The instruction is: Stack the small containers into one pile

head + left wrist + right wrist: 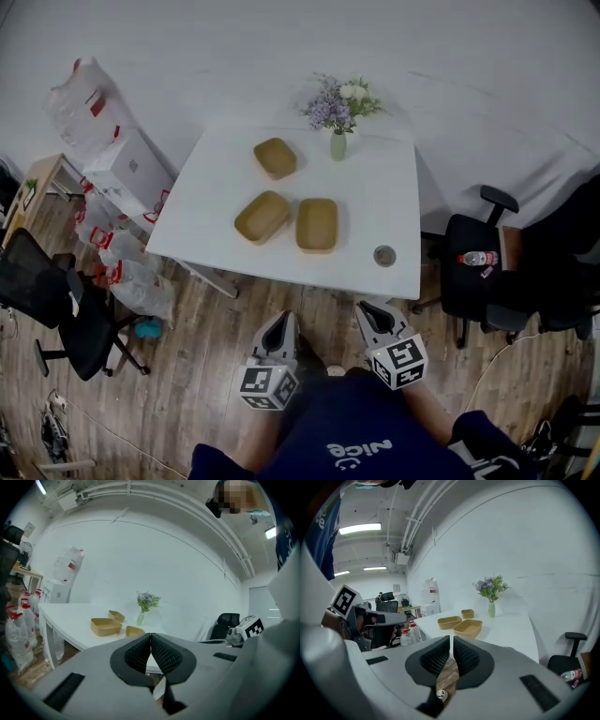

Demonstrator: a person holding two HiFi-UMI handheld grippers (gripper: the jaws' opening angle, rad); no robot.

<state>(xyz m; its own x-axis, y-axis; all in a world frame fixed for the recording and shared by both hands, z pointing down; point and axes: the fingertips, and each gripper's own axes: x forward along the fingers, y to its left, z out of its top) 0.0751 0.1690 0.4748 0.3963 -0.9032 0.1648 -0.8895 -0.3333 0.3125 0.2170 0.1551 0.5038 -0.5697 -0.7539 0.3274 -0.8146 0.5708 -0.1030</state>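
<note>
Three small tan containers lie empty and apart on the white table [403,178]: one at the back [275,157], one tilted at front left [262,217], one at front right [317,225]. Both grippers hover over the wooden floor, short of the table's near edge. My left gripper [278,325] is shut, its pads touching with nothing between them [150,638]. My right gripper [374,316] is shut and empty too [451,641]. The left gripper view shows the containers [106,626] ahead on the table; the right gripper view shows them [468,628] ahead as well.
A green vase of flowers [337,141] stands at the table's back edge. A small round grey object [384,255] lies near the front right corner. Black office chairs stand at left [66,314] and right [473,267]. Packs of water bottles [117,258] and a white box [131,171] sit left of the table.
</note>
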